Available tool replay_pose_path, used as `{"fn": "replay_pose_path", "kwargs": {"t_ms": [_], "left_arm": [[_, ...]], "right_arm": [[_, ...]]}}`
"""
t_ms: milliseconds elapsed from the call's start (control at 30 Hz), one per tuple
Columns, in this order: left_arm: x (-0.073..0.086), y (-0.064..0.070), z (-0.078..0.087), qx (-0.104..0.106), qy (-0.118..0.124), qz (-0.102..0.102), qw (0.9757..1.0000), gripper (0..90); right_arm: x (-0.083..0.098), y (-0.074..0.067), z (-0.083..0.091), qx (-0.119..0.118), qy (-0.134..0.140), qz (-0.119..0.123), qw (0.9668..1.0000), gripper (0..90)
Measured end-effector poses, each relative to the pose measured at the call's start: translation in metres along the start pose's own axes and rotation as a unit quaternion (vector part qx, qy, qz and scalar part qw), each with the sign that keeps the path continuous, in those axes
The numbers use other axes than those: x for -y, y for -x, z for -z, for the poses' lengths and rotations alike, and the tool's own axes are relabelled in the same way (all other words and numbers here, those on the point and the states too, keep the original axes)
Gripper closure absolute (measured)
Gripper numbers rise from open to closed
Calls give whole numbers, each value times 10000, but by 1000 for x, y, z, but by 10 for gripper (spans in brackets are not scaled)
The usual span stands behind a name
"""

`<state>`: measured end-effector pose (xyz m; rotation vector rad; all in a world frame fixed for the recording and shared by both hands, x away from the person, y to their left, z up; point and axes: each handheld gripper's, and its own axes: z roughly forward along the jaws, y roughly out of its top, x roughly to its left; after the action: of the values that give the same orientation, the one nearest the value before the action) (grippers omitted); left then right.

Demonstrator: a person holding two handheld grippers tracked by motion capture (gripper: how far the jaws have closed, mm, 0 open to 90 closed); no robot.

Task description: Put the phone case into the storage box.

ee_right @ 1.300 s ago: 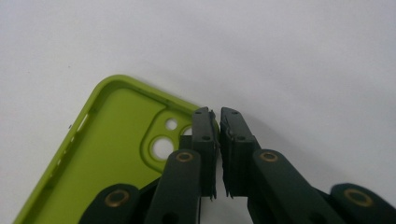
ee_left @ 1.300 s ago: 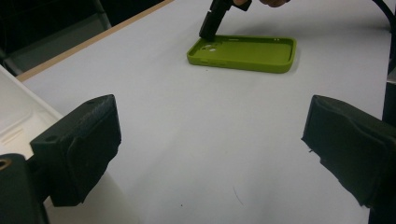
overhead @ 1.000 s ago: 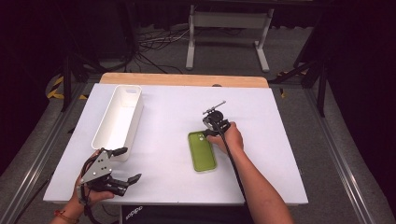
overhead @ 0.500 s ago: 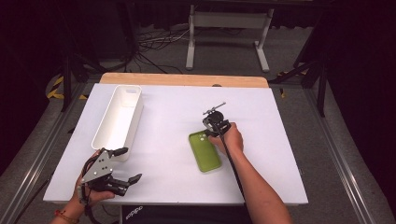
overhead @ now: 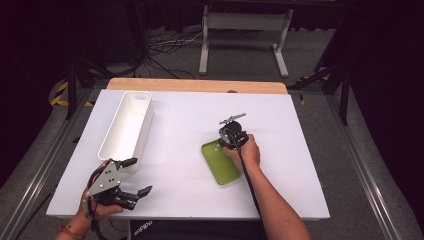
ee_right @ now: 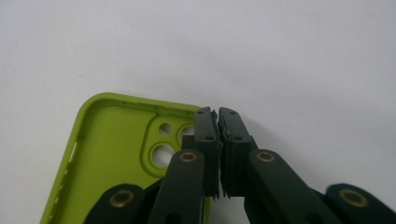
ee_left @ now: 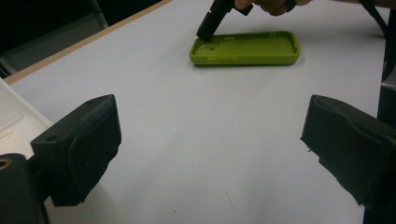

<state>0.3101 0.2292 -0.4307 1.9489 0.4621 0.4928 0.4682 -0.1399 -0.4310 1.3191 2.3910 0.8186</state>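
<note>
Right gripper [ee_right: 218, 112], its jaws just closed, is seen pinched on the top corner wall of the soft, light, lime-green silicone phone case [overhead: 220, 162] at frame centre; that thin rim is judged likeliest to flex. Left gripper [overhead: 135, 176] is held wide, lower left.

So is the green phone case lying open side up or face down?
Open side up. The green phone case shows its hollow inside, raised rim and camera cut-outs, lying flat on the white table. The right claw is shut on its corner rim.
</note>
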Motion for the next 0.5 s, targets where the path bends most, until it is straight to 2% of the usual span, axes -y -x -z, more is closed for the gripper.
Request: {"fn": "replay_pose_path", "kwargs": {"t_ms": [200, 500], "left_arm": [[0, 0, -2, -22, 30, 61, 10000, 57], [0, 0, -2, -2, 20, 52, 10000, 56]], "right_arm": [[4, -1, 3, 78, 150, 87, 9998, 876], [4, -4, -2, 53, -55, 175, 9998, 871]]}}
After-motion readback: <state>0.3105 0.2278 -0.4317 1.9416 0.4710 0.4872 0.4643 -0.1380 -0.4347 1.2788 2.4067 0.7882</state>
